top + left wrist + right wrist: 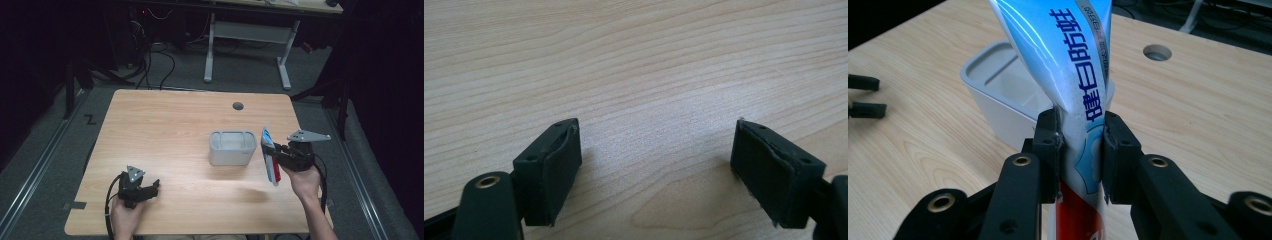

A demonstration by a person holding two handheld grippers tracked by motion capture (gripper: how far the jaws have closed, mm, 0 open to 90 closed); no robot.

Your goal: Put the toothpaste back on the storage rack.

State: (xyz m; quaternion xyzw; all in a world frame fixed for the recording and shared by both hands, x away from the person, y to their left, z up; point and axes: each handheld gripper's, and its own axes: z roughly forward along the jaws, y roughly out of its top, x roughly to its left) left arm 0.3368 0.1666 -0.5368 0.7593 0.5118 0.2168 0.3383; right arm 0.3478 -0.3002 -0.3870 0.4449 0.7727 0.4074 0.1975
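Observation:
A blue, white and red toothpaste tube (270,156) hangs in the air just right of a grey rectangular holder (232,147) near the middle of the table. My right gripper (276,154) is shut on the tube's middle; in the right gripper view the tube (1073,75) rises between the pads (1050,150), with the holder (998,95) behind it. My left gripper (156,187) rests at the table's front left, and its fingers (555,170) stand wide apart over bare wood with nothing between them.
The wooden table (165,130) has a round cable hole (238,106) at its far side. Beyond it stand a white desk frame (247,35) and floor cables. The left gripper's tips (865,95) show far off in the right gripper view.

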